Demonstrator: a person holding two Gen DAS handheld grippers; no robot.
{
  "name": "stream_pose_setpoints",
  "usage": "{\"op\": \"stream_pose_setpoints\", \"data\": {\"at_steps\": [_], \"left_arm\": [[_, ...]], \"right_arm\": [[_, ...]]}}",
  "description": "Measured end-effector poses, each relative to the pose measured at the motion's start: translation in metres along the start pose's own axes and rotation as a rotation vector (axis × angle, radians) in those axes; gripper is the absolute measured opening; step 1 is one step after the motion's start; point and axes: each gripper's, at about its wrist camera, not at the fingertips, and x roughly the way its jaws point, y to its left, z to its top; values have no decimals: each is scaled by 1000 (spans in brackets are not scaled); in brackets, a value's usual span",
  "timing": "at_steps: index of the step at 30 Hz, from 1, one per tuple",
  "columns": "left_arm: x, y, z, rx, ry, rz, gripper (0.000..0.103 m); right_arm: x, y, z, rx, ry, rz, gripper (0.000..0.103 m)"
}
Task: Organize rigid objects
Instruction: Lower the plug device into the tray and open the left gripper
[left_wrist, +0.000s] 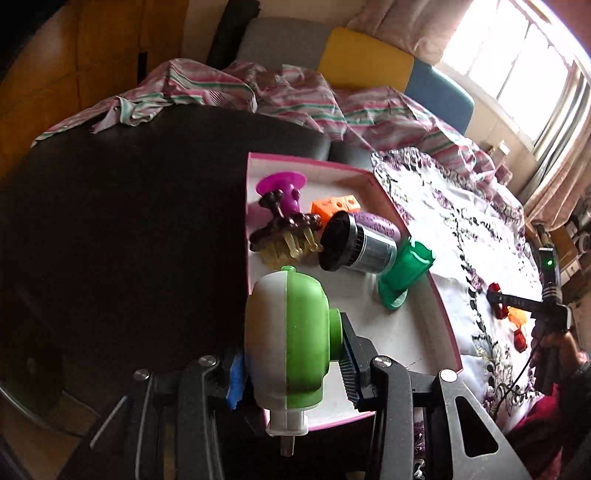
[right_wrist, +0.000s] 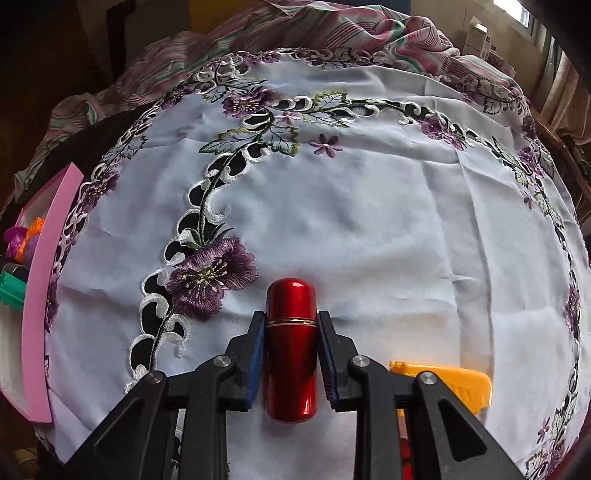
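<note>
My left gripper is shut on a green and white plastic gadget, held over the near left corner of the pink-rimmed white tray. In the tray lie a purple suction toy, a brown brush, an orange block, a black and silver cylinder and a green stand. My right gripper is shut on a glossy red capsule-shaped case lying on the embroidered white cloth. An orange plastic piece lies just right of it, partly hidden by the finger.
A dark table spreads left of the tray. Striped pink bedding is bunched behind. In the left wrist view the other gripper and small red and orange pieces show at the far right. The tray's pink rim borders the cloth's left side.
</note>
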Motion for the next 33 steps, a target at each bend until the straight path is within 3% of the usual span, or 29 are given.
{"op": "stream_pose_setpoints", "data": {"at_steps": [6, 14, 22, 27, 30, 33], "left_arm": [[25, -8, 8, 41, 34, 12, 43], [47, -6, 20, 51, -2, 56, 43], [53, -20, 25, 168, -85, 161, 45], [62, -17, 25, 129, -80, 155, 46], [54, -16, 21, 95, -80, 104, 59], [43, -26, 15, 118, -117, 133, 75]], "right_arm": [[0, 4, 1, -25, -7, -24, 26], [-1, 5, 3, -28, -6, -25, 26], [-1, 8, 3, -52, -10, -44, 26], [0, 9, 2, -56, -12, -48, 26], [0, 9, 2, -59, -13, -51, 26], [0, 10, 2, -57, -13, -50, 26]]}}
